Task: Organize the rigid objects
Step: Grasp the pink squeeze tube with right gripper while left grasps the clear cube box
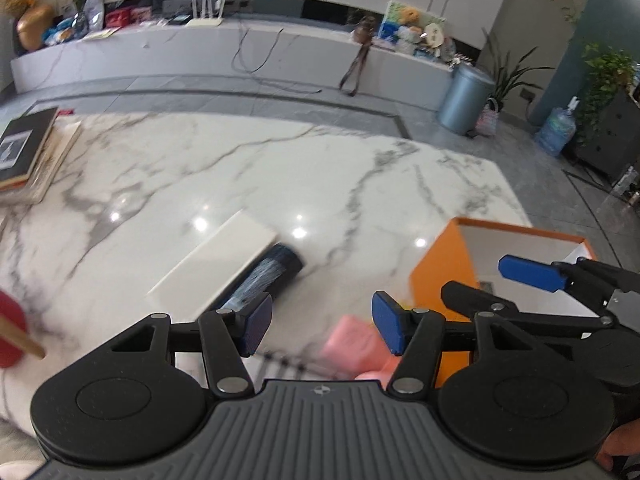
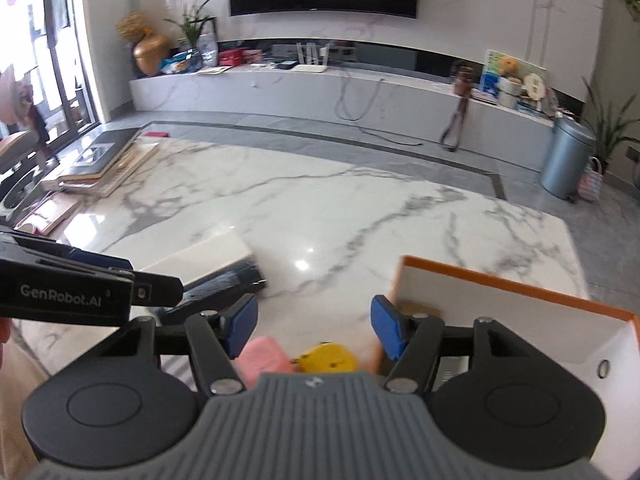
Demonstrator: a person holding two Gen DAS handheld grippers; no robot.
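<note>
An orange box [image 1: 440,272] with a white inside stands at the right of the marble table; in the right wrist view [image 2: 500,292] it is just right of my fingers. A white flat box [image 1: 216,264] leans on a dark cylinder [image 1: 272,276]; both show in the right wrist view, the white box [image 2: 208,256] and the cylinder [image 2: 224,284]. A pink block [image 1: 352,344] lies near my left gripper [image 1: 320,326], which is open and empty. My right gripper [image 2: 314,326] is open above the pink block [image 2: 264,356] and a yellow object [image 2: 328,358].
A stack of books [image 1: 28,156] lies at the table's far left, also in the right wrist view [image 2: 104,164]. A red round thing on a wooden stick [image 1: 12,332] is at the left edge. A grey bin [image 2: 564,160] stands on the floor beyond the marble table [image 2: 320,208].
</note>
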